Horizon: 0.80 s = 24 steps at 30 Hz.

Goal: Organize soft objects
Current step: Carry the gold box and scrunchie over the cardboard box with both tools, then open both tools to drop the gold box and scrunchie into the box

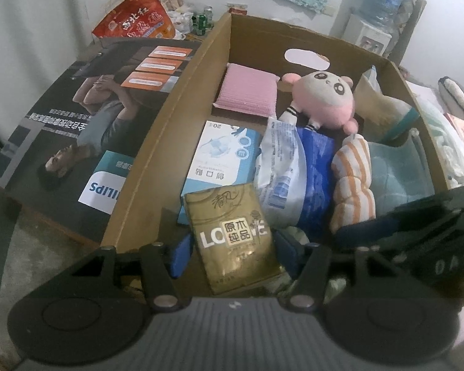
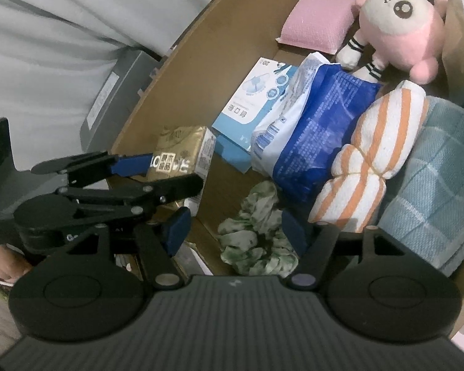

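L gripper sat w/ jaws apart around the gold tissue pack, pads flanking it but not visibly pressing; looked like a release, not a grip. R gripper likewise spread, over the green-white scrunchie, nothing clamped. Both items lay at the near end of the cardboard box, beside the blue-white pouch, striped towel roll, teal towel and pink plush further in. Judged step: placing just done for both. Next move prob needs both claws lifted straight clear w/o dragging the pack or snagging the scrunchie.
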Tool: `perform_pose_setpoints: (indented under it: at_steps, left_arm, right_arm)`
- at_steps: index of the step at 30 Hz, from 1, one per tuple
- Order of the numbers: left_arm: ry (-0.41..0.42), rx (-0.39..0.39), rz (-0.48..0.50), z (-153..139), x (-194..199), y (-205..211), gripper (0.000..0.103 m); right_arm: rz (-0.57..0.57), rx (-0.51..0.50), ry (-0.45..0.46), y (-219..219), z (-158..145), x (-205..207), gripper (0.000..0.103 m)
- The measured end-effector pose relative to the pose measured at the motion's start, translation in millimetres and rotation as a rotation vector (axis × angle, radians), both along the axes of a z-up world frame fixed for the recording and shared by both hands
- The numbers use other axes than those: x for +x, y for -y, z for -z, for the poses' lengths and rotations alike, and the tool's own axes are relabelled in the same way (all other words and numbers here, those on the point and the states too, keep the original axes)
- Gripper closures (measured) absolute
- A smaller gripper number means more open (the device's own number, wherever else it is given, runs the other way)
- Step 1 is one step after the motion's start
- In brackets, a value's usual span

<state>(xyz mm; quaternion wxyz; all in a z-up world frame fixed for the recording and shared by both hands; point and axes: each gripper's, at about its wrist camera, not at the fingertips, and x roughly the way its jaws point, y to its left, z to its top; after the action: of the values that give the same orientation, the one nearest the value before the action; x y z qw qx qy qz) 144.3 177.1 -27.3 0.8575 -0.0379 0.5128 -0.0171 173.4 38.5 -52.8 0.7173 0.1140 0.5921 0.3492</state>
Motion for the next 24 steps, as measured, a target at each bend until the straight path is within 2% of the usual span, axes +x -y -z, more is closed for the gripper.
perform_pose_setpoints:
  at_steps: [5,11,14,18,24]
  left_arm:
    - [0.018,0.010,-0.008,-4,-5,-2,0.032]
    - [0.043,-0.006,-0.010,-9,-10,-4,0.032]
    - [0.076,-0.009,-0.011,-17,-16,-3,0.030]
    - [0.179,-0.012,-0.012,-35,-30,2,0.019]
    - [0.330,-0.051,0.030,-64,-55,31,0.011]
  right_arm:
    - [0.029,0.028,-0.010,3,-2,2,0.038]
    - [0.046,0.046,-0.009,5,-7,-1,0.038]
    - [0.065,0.089,0.017,9,-16,-4,0.038]
    - [0.109,0.156,0.087,23,-37,-16,0.031]
    - [0.206,0.245,0.193,73,-67,-50,0.023]
